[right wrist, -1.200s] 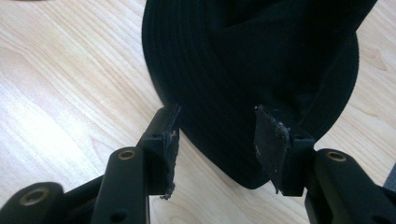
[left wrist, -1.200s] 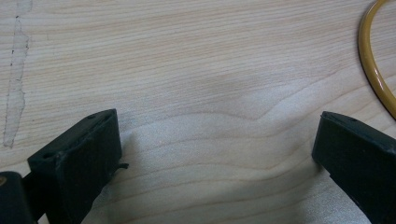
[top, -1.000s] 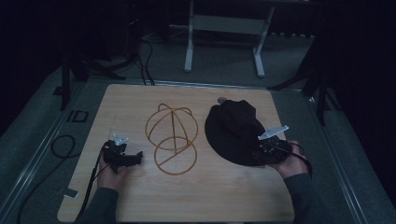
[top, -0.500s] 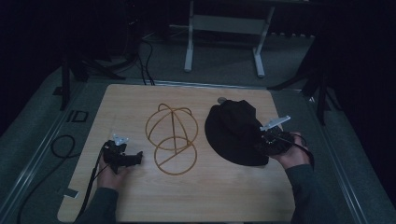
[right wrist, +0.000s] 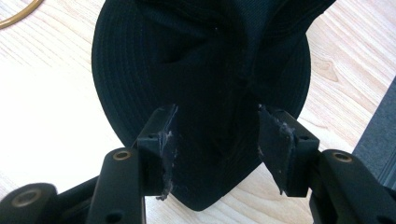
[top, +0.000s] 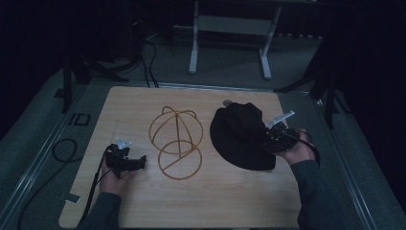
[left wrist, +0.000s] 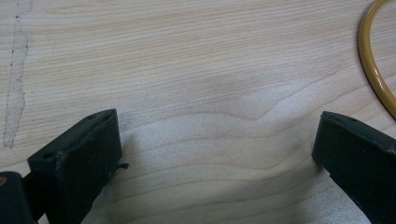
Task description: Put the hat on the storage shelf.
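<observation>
A black bucket hat [top: 239,134] lies crumpled on the right side of the wooden table [top: 139,103]. My right gripper [top: 266,137] reaches in from the hat's right edge. In the right gripper view its jaws stand open on either side of a fold of the hat's brim [right wrist: 201,70], with my right gripper [right wrist: 215,126] low over the cloth. A yellow wire hat form [top: 175,140] stands at the table's middle. My left gripper [top: 142,163] rests on the wood just left of the form's base ring [left wrist: 373,70]. Bare wood lies between the open jaws of my left gripper [left wrist: 217,128].
A small grey round object [top: 227,102] sits just behind the hat. A black cable [top: 62,149] loops on the grey floor left of the table. A white metal frame [top: 230,24] stands beyond the far edge. The table's right edge runs close beside my right hand.
My right gripper has moved forward and left, farther onto the hat's brim. The left gripper and the wire form have stayed put.
</observation>
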`<state>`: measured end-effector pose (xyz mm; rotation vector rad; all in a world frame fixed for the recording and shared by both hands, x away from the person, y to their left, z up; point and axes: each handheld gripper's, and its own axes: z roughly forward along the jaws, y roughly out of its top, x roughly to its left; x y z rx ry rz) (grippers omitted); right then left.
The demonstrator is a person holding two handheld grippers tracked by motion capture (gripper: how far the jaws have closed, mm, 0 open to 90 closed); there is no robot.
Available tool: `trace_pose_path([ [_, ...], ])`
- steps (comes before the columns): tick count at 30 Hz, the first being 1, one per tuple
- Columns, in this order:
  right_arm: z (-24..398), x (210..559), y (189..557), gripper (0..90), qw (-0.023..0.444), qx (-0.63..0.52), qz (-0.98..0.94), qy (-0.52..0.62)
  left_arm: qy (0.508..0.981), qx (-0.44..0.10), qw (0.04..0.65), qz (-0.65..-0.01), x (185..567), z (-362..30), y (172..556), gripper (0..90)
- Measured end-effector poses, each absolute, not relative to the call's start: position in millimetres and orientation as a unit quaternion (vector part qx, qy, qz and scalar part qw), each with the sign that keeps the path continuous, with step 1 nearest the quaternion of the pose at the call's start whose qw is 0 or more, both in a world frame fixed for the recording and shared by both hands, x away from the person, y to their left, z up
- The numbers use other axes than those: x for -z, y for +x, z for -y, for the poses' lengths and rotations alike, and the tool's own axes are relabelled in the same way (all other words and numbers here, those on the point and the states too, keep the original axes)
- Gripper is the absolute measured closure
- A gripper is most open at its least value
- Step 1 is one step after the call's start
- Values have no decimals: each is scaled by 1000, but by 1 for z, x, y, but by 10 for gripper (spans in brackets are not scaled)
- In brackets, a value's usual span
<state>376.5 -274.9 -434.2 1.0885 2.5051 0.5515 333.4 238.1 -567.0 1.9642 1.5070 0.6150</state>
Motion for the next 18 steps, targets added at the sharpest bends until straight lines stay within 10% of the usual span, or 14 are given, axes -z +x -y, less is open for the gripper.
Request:
trace_pose_path([
  [18,263,435,403,413,144,-169,-894,390,738,-230,290,-564,567,-238,333,15],
])
